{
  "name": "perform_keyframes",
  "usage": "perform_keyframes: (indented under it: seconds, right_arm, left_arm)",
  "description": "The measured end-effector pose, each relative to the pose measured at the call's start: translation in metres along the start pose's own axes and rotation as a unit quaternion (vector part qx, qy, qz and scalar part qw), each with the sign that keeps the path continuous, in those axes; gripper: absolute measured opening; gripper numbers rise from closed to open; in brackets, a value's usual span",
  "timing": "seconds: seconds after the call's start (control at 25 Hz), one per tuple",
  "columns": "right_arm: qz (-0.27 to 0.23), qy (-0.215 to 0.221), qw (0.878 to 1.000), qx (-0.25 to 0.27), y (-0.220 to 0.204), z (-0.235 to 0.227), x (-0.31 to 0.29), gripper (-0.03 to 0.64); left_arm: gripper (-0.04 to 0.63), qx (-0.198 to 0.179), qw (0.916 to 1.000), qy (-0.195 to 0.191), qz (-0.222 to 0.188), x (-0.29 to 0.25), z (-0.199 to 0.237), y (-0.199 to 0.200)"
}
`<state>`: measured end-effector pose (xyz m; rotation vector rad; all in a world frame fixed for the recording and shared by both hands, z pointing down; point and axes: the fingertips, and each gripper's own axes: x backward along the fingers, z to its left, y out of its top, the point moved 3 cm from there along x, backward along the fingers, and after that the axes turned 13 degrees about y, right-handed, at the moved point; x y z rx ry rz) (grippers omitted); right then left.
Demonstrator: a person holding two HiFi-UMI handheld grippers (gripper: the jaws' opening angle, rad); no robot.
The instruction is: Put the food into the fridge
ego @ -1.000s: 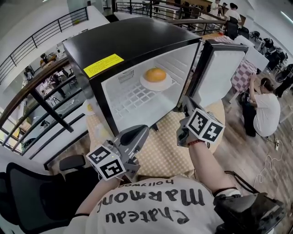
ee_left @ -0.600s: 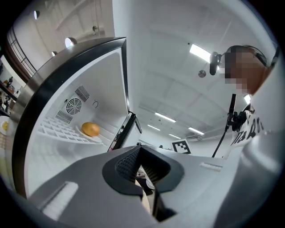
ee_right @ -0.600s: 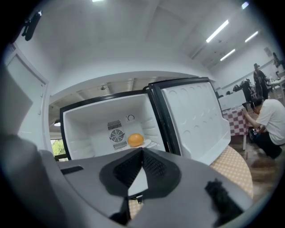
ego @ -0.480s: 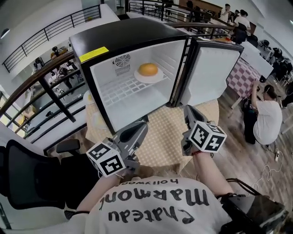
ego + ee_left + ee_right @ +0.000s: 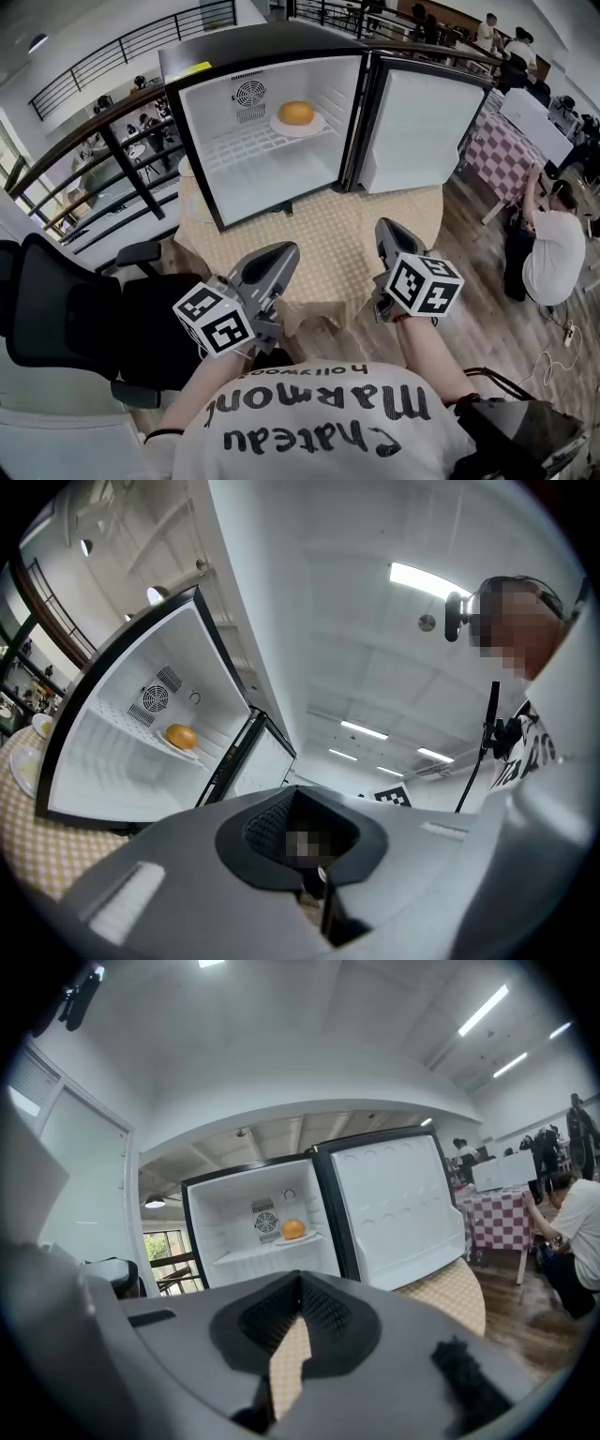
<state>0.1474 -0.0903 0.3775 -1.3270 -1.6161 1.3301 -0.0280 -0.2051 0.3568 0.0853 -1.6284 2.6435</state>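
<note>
A small black fridge stands open on the table, its white door swung out to the right. On its wire shelf a round orange food item lies on a white plate; it also shows as the orange food in the left gripper view and the orange food in the right gripper view. My left gripper and right gripper hover near the table's front edge, well short of the fridge. Both are shut with nothing in them.
The round table carries a beige checked cloth. A black office chair is at my left, a dark railing behind it. A seated person and a checked-cloth table are at the right.
Both grippers have drawn back from the fridge toward my body. The right gripper has left the door's edge. The fridge now sits farther off in view, door still open.
</note>
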Motion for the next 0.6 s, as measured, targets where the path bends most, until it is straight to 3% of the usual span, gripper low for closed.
perform_keyframes:
  seconds: [0.32,0.6]
  right_arm:
    - [0.017,0.021,1.0,0.006,0.006,0.008,0.045,0.015]
    - [0.014,0.028,0.999,0.016,-0.042,0.009,0.063,0.015]
  left_arm:
    - [0.005,0.009,0.9994,0.031,0.016,0.018,-0.047,-0.017]
    - [0.005,-0.008,0.9995,0.031,0.007,0.04,-0.052,-0.057]
